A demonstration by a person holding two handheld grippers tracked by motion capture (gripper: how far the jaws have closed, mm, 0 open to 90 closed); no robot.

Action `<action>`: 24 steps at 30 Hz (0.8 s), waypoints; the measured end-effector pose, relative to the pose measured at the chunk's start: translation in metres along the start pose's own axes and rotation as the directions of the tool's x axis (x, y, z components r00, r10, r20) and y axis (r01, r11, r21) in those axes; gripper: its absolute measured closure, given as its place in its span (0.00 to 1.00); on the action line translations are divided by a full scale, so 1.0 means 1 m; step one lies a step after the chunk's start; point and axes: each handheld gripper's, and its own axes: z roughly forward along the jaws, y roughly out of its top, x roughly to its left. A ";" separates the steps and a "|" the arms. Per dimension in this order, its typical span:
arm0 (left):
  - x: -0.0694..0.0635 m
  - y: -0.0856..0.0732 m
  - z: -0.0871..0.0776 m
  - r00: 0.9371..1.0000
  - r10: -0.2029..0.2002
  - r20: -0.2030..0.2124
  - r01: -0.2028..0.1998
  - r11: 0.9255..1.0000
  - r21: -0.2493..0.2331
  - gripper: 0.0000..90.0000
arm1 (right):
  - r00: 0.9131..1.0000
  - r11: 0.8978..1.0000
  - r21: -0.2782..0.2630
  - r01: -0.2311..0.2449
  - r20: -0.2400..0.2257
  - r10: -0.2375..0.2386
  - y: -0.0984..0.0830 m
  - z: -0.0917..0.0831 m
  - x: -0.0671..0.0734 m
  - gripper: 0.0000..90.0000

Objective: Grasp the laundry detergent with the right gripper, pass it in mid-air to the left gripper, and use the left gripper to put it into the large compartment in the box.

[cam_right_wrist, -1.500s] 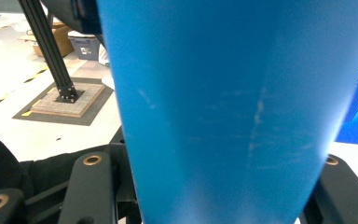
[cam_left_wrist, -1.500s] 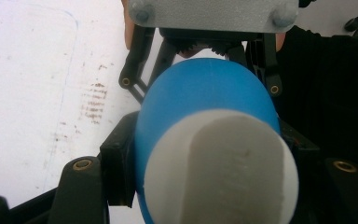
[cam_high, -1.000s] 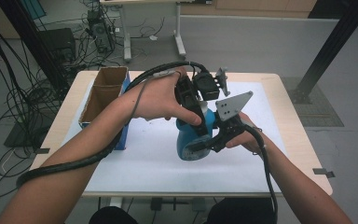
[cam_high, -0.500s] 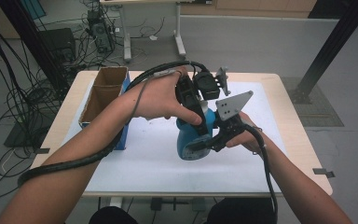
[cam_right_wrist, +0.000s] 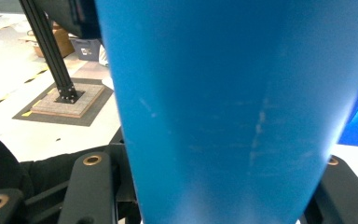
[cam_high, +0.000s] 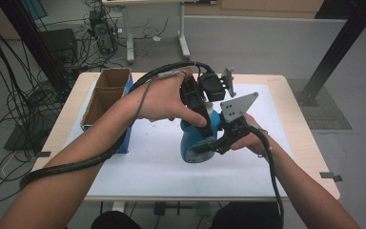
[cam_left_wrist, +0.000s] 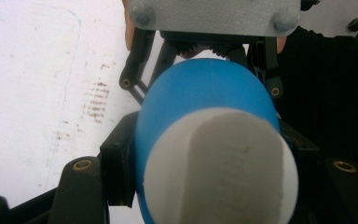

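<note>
Blue bottle point(cam_high: 198, 143) is pinched by both: left tool point(cam_high: 205, 125) seemingly at its white cap point(cam_left_wrist: 219, 168), right tool point(cam_high: 208, 147) on its body.

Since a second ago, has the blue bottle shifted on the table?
No. In the high view the blue bottle sits at the same spot relative to the cardboard box as before, with both hand-held grippers clamped on it.

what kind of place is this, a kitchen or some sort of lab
Most likely a lab or workshop, not a kitchen: tangled black cables lie on the grey floor, a black metal frame post stands on a base plate, and the light wooden table carries a white work mat.
</note>
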 end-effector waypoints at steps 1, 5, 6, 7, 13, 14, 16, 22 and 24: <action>0.000 0.000 0.000 1.000 0.000 -0.001 0.000 1.000 0.000 0.42 | 1.000 1.000 0.002 0.000 0.000 0.000 0.000 0.000 0.000 0.49; -0.001 0.000 -0.001 1.000 -0.001 -0.003 0.001 1.000 0.002 0.42 | 1.000 1.000 0.002 0.002 0.001 -0.002 0.001 0.001 0.000 0.49; -0.001 0.000 -0.001 1.000 -0.002 -0.003 0.002 1.000 0.004 0.42 | 1.000 1.000 0.001 0.003 -0.002 -0.003 0.001 0.001 0.000 0.49; -0.001 0.000 -0.001 1.000 -0.001 -0.005 0.001 1.000 0.000 0.42 | 1.000 1.000 0.002 0.002 -0.001 -0.002 0.001 0.001 0.000 0.48; -0.003 0.001 -0.002 1.000 -0.002 -0.018 0.002 1.000 0.000 0.42 | 1.000 1.000 0.000 0.008 0.004 -0.008 0.002 0.000 0.000 0.49; -0.003 0.001 -0.002 1.000 -0.002 -0.019 0.002 1.000 0.001 0.42 | 1.000 1.000 -0.001 0.007 0.003 -0.007 0.002 0.000 0.001 0.49; -0.004 0.001 -0.002 1.000 -0.002 -0.025 0.002 1.000 -0.007 0.42 | 1.000 1.000 -0.003 0.010 0.004 -0.010 0.002 0.000 0.001 0.49; -0.005 0.002 -0.004 1.000 0.001 -0.031 -0.001 1.000 -0.005 0.42 | 1.000 1.000 -0.005 0.012 0.009 -0.012 0.003 -0.002 0.001 0.48; -0.006 0.003 -0.004 0.999 0.003 -0.038 -0.003 1.000 -0.004 0.42 | 1.000 1.000 -0.008 0.014 0.011 -0.014 0.003 -0.002 0.001 0.48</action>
